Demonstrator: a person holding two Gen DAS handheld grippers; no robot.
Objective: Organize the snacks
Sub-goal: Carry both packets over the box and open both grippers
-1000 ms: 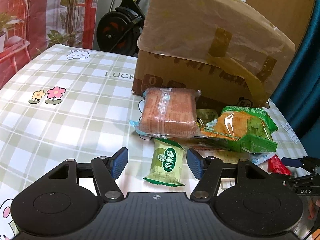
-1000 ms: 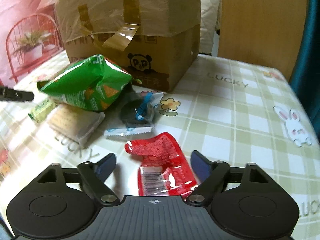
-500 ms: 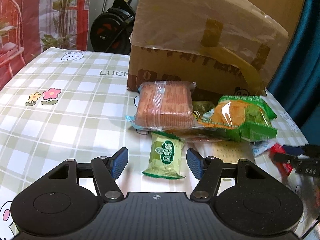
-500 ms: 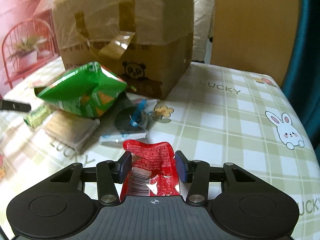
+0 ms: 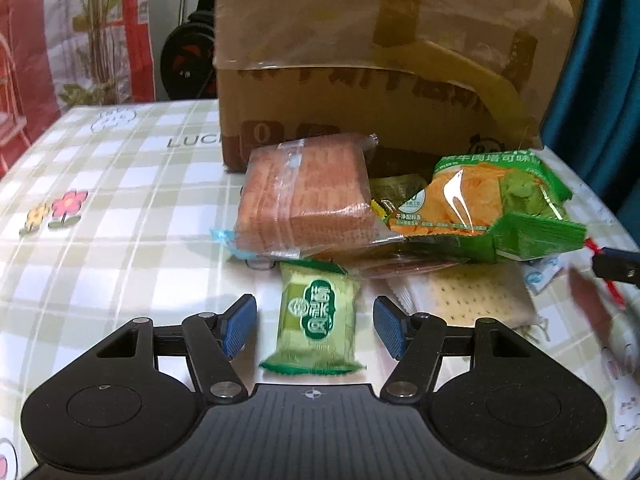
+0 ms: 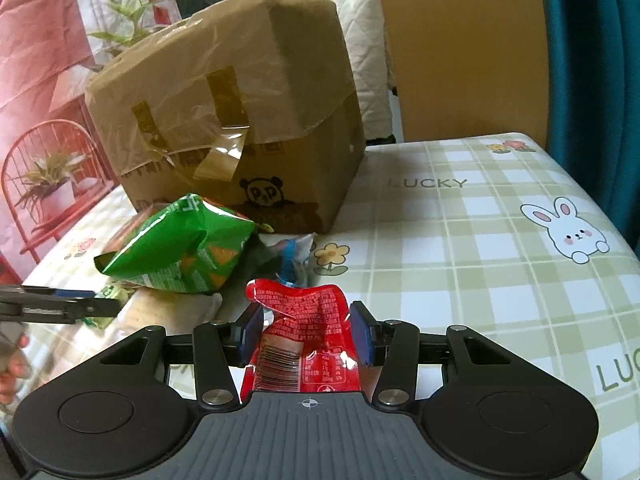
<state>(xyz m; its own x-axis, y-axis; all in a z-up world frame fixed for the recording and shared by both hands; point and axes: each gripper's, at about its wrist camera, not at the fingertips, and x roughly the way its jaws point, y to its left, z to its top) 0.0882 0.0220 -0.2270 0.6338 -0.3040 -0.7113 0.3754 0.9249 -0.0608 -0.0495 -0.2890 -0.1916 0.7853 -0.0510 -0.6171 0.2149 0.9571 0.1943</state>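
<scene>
Cardboard box stands on the checked counter, top flaps down under plastic film and brown tape; contents cannot be seen. The snacks lie loose in front of it, none in a container.

Snack items: a clear-wrapped stack of brown wafers just before the box; a green chip bag beside it, resting on a pale cracker pack; a small green cake packet lying flat, nearest the left camera; a blue-and-clear wrapper by the chip bag.

Right gripper: jaws have just been closing and are clenched on a crumpled red pouch, barcode side up. Both blue pads press its sides. The pouch appears lifted off the counter, its top edge curling upward. Gripper points down at a slant toward the box.

Left gripper: released, jaws easing inward, with the green cake packet between the pads but clear of both. It angles down at the counter. In the right view its fingers show at the left edge.
</scene>
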